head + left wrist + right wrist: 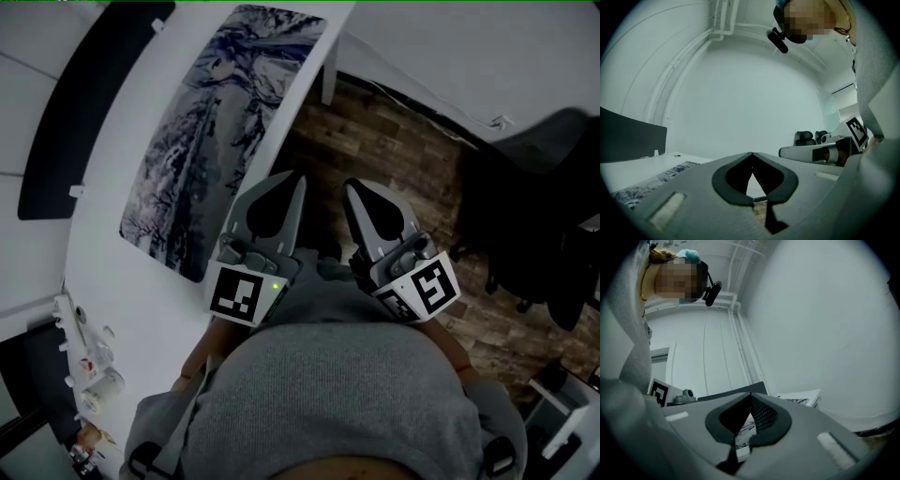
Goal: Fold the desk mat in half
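**Desk mat.** The desk mat, printed in a blue-and-white wintry pattern, is lying flat and fully unfolded on the white worktop. One long edge is running close to the worktop's edge on the person's side. No fold is begun.

**Grippers.** The left gripper is hanging off the worktop's edge, near the mat's near end and not touching it. Its jaws are pressed together with nothing between them. The right gripper is sitting just beside it over the wooden floor, jaws likewise closed and empty. Both are being held close to the person's grey-sleeved body.

**Step in hand (judged).** This is reading as the approach, with no grasp made.
- Both pairs of jaws are needing to open before they reach the mat.
- Each gripper should be taking one corner of the same short end (the near end looks handiest).
- The mat appears thin and limp, so a lower jaw should be sliding under the edge rather than pushing it.
- Both corners should be rising together and travelling level to the far short end, corner meeting corner, so the crease falls square.

**Surroundings.** A black divider panel is standing beyond the mat. Small clutter is occupying the worktop's near end, well apart from the mat. A dark office chair is standing off to the right.
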Demonstrator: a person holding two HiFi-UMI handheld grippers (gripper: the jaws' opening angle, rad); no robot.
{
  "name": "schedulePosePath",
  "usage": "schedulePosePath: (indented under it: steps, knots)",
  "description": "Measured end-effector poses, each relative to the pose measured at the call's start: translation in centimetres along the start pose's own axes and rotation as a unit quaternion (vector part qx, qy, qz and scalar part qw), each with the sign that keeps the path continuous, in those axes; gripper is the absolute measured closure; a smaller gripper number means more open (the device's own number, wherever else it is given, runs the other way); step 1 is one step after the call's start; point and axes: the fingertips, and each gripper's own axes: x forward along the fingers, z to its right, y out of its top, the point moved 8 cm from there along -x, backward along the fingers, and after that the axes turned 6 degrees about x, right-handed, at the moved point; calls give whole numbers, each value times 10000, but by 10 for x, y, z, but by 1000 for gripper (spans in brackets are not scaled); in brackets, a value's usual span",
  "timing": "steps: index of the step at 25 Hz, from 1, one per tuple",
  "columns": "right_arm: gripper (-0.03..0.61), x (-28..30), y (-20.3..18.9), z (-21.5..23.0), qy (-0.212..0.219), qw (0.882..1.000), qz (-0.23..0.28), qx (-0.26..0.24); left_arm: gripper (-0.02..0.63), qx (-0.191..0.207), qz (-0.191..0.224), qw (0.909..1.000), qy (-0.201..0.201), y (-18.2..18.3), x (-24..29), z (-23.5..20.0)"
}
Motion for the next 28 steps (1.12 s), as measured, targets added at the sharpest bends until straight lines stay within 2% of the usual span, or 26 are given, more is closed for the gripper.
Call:
schedulePosePath:
  steps: [6,8,16,23,28]
  knots:
    - [577,1,3,10,5,10000,-45,68,614,26,-51,10000,8,3,11,-5]
    - [577,0,5,10,32,10000,-60,45,614,34,97,9999,48,7,12,-5]
    - [577,-5,2,25,33,9997,-162,172,614,232,65,9985,491,14,10,-16]
    - [577,23,9,49,50,9999,-149,44,614,350,180,9973,613,16,33,-43]
    - [577,58,19,90,-83,9997,-186,-135,614,399,241,9965,699,12,72,-82]
